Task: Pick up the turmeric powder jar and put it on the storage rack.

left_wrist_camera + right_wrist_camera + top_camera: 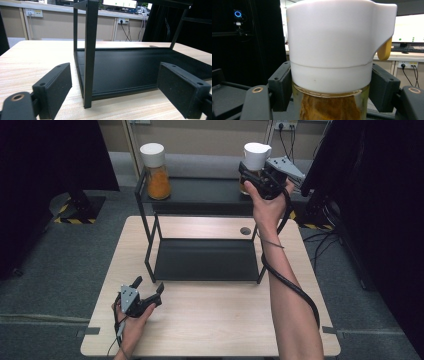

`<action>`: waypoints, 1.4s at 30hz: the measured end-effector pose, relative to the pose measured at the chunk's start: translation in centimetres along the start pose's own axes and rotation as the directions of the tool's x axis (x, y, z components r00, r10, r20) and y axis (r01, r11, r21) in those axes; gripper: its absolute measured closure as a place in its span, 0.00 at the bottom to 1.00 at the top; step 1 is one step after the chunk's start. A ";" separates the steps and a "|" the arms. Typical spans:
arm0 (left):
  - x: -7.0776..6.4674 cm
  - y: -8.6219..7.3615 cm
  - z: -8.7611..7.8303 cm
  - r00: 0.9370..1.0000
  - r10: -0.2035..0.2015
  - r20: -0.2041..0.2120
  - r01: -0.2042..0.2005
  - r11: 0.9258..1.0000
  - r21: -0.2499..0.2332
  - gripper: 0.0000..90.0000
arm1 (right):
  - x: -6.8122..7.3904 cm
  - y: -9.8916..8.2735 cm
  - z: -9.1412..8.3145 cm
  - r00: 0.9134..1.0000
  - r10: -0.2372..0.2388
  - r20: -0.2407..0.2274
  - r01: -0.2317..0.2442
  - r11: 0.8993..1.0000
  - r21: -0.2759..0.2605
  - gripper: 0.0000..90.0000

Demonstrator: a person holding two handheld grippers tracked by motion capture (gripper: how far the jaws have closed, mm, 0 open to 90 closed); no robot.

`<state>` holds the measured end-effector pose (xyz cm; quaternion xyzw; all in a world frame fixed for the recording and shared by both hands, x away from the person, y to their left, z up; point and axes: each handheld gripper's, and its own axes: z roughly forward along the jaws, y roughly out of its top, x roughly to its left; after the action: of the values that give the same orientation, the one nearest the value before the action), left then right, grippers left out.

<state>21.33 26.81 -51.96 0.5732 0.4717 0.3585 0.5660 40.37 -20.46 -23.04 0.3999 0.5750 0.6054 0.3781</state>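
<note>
Bench (210, 320): pale wood top, standing on grey floor; the person's forearms come in over its near edge.
Rack (205, 260): a black metal two-level shelf set on the far half of the bench; its lower tray lies flat on the wood, its upper shelf runs along the back.
Right arm: stretched out along the right side of the bench, up to the right end of the rack's upper shelf, with a black cable trailing back along it.
Right jar (255, 160): glass, with a white spouted lid and orange-brown contents, upright at the right end of the upper shelf; whether its base rests on the shelf or hangs just above it I cannot tell.
Left jar (156, 170): glass with a white lid and orange filling, upright at the left end of the upper shelf, well apart from the right jar.
Right tongs (329, 87): closed on the right jar, one pad on each side, just under the white lid.
Left tongs (147, 287): held low over the near left part of the bench, pointed at the rack's front left post; jaws wide apart, nothing between them.
</note>
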 end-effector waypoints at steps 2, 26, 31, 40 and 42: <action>0.0 0.0 0.0 1.000 0.002 0.001 -0.002 1.000 0.002 0.13 | 0.1 -0.1 0.2 1.000 0.002 0.003 -0.002 1.000 -0.001 0.34; 0.0 0.0 0.0 1.000 0.001 0.003 -0.001 1.000 0.001 0.13 | 0.3 -0.6 1.2 1.000 -0.007 0.027 0.007 1.000 -0.003 0.34; 0.0 0.0 0.0 1.000 0.004 0.003 -0.004 1.000 0.002 0.13 | 0.5 -0.5 1.1 0.999 -0.018 0.028 0.018 1.000 0.004 0.34; -0.1 0.0 0.0 1.000 0.004 0.004 -0.004 1.000 0.001 0.13 | 0.4 0.2 0.9 1.000 0.001 0.013 -0.001 0.999 0.038 0.23; -0.1 0.0 0.0 1.000 0.002 0.003 -0.002 1.000 0.001 0.13 | 0.3 0.0 0.6 1.000 0.016 0.009 -0.016 0.999 0.030 0.18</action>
<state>21.34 26.75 -51.95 0.5745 0.4703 0.3579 0.5663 40.82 -19.95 -22.98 0.4126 0.5793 0.5979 0.3696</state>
